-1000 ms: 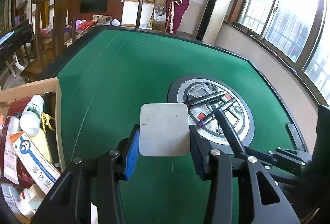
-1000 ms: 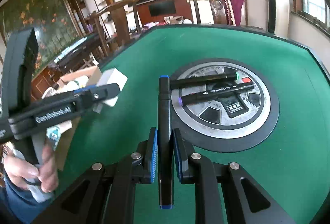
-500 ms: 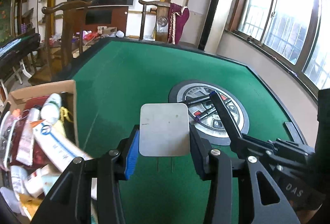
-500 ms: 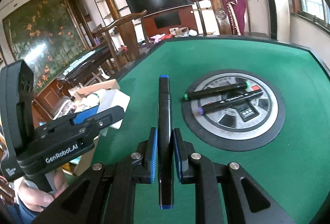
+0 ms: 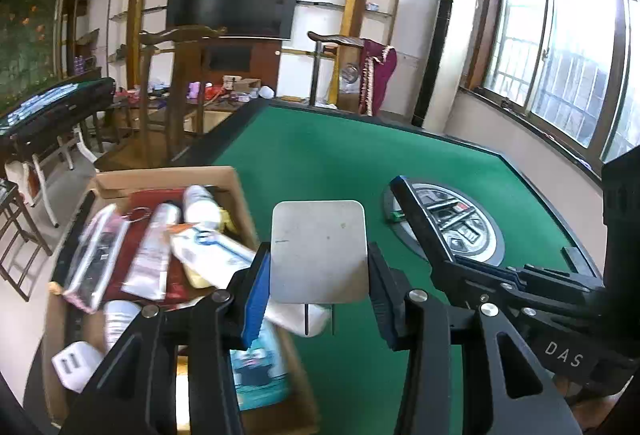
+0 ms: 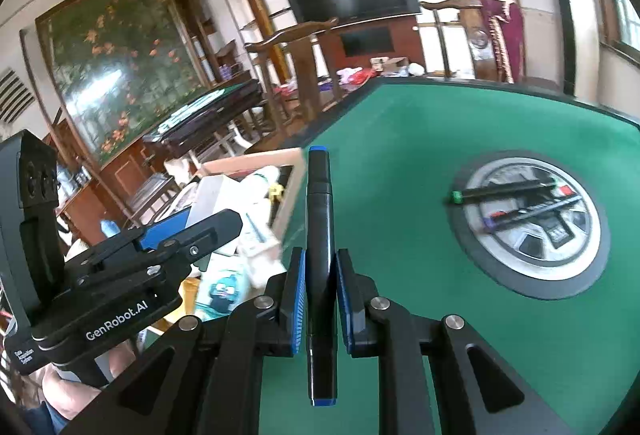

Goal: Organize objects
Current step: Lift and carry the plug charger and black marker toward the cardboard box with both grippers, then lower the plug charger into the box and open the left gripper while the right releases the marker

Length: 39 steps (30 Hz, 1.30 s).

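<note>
My left gripper (image 5: 318, 271) is shut on a flat white square charger (image 5: 319, 251) with two metal prongs below it. It hangs at the green table's left edge, right beside an open cardboard box (image 5: 224, 177) full of tubes, bottles and packets. My right gripper (image 6: 320, 287) is shut on a black marker with blue caps (image 6: 319, 219), held upright over the felt next to the same cardboard box (image 6: 294, 183). Two more markers (image 6: 508, 191) lie on the round grey disc (image 6: 532, 227) in the table's middle. The left gripper (image 6: 192, 231) shows at the left of the right wrist view.
The green felt table (image 5: 340, 163) has a raised dark rim. Wooden chairs (image 5: 176, 83) stand beyond its far left side, with a TV wall behind. A white plug adapter (image 5: 74, 365) lies in the box's near corner. A hand (image 6: 64, 391) holds the left tool.
Both grippers have swung left from over the disc toward the cardboard box, each keeping its object. The box now fills the lower left of the left wrist view, and the disc has slid right.
</note>
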Each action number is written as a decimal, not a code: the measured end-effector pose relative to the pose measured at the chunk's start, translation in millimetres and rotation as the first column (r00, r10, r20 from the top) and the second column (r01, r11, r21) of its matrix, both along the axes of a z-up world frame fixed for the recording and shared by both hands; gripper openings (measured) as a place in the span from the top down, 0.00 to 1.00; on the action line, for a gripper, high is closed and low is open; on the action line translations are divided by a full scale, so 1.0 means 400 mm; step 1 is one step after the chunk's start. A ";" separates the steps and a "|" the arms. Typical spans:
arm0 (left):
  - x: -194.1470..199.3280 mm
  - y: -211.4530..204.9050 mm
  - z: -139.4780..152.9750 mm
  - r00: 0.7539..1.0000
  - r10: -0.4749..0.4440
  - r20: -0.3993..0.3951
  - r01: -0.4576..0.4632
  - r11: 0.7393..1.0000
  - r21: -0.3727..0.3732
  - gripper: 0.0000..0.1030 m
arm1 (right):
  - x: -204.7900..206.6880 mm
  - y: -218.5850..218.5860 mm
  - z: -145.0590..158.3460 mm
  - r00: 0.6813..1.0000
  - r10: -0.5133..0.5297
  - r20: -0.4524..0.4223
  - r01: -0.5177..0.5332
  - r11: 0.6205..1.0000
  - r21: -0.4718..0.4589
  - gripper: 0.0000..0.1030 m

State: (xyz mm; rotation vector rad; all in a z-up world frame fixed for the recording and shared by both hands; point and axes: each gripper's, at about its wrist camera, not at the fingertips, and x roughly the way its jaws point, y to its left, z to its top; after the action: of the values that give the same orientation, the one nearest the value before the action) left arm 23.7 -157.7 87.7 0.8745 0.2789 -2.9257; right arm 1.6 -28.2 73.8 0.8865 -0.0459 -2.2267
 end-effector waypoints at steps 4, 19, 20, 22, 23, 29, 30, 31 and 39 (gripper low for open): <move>0.031 -0.046 -0.001 0.999 0.033 -0.004 -0.033 0.999 0.008 0.57 | 0.014 -0.061 0.006 0.999 0.034 -0.007 -0.034 0.999 0.012 0.84; 0.082 -0.186 -0.032 0.992 0.122 0.013 -0.122 0.991 0.052 0.57 | 0.007 -0.214 -0.036 0.994 0.104 0.016 -0.105 0.992 0.070 0.84; 0.083 -0.192 -0.033 0.992 0.124 0.014 -0.124 0.991 0.053 0.57 | 0.007 -0.222 -0.039 0.994 0.109 0.018 -0.110 0.991 0.073 0.84; 0.085 -0.204 -0.039 0.992 0.128 0.016 -0.129 0.990 0.059 0.57 | 0.007 -0.237 -0.047 0.993 0.116 0.021 -0.117 0.990 0.084 0.84; 0.086 -0.207 -0.042 0.991 0.130 0.018 -0.131 0.990 0.060 0.57 | 0.007 -0.245 -0.052 0.993 0.119 0.024 -0.121 0.989 0.089 0.84; 0.086 -0.232 -0.056 0.989 0.142 0.031 -0.144 0.987 0.071 0.57 | -0.004 -0.280 -0.079 0.991 0.131 0.041 -0.134 0.985 0.108 0.84; 0.085 -0.238 -0.059 0.989 0.143 0.034 -0.145 0.987 0.072 0.57 | -0.006 -0.283 -0.081 0.990 0.133 0.043 -0.137 0.985 0.109 0.84; 0.085 -0.241 -0.060 0.989 0.146 0.035 -0.148 0.986 0.072 0.57 | -0.009 -0.287 -0.086 0.990 0.134 0.046 -0.138 0.984 0.111 0.84; 0.079 -0.260 -0.074 0.987 0.154 0.050 -0.158 0.984 0.083 0.57 | -0.018 -0.310 -0.101 0.990 0.132 0.055 -0.138 0.982 0.125 0.84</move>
State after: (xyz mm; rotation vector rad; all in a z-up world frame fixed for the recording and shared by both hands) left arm 55.2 -261.6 58.2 0.8832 0.4529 -2.7646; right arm -5.7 -152.2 33.3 0.9818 0.1339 -2.1003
